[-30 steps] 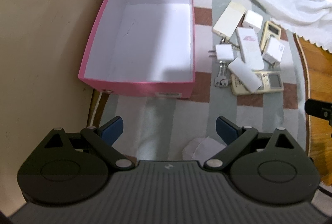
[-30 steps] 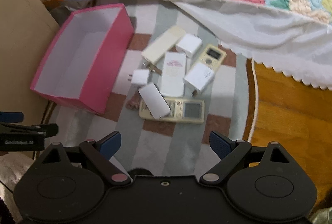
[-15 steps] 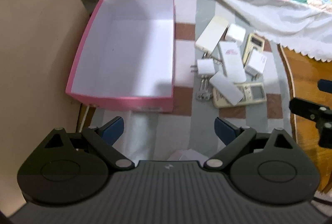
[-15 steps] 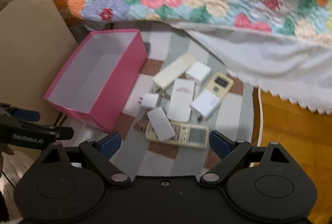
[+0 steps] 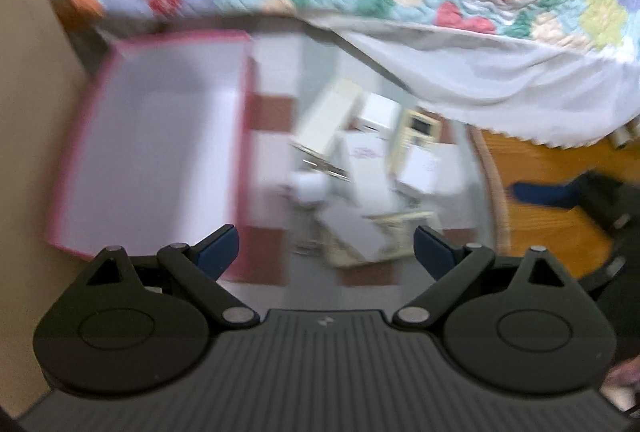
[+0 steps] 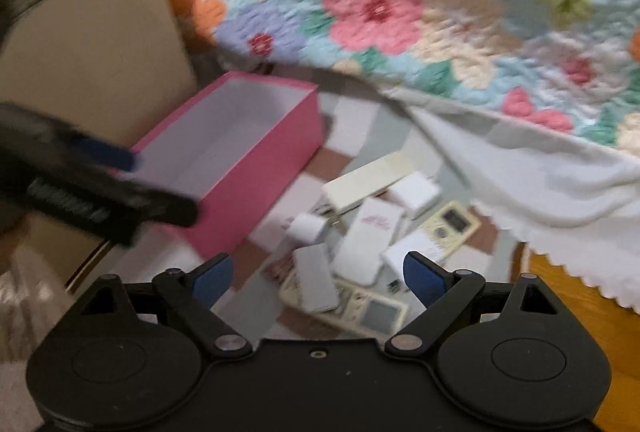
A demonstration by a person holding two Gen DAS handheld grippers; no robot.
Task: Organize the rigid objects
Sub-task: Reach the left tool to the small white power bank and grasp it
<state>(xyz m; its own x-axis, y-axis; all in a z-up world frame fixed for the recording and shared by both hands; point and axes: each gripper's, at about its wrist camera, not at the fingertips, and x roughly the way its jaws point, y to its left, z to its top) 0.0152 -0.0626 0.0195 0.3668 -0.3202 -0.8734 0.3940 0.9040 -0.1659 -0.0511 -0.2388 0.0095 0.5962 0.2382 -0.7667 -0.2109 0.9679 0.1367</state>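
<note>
An empty pink box (image 5: 152,143) (image 6: 236,159) with a white inside sits on a checked rug. To its right lies a pile of white chargers, power banks and beige remotes (image 5: 372,175) (image 6: 368,240). My left gripper (image 5: 326,252) is open and empty, high above the rug, near the box's near corner. My right gripper (image 6: 318,276) is open and empty, held above the pile. The left gripper's fingers (image 6: 100,151) show at the left of the right wrist view. Both views are blurred by motion.
A bed with a floral quilt (image 6: 400,3) and a white scalloped sheet (image 6: 540,171) stands behind the pile. A brown cardboard panel (image 6: 92,47) stands left of the box. Orange wooden floor (image 5: 552,191) lies right of the rug.
Both grippers have lifted and drawn back, so the box and pile look smaller and the quilt fills the top. Both stay open.
</note>
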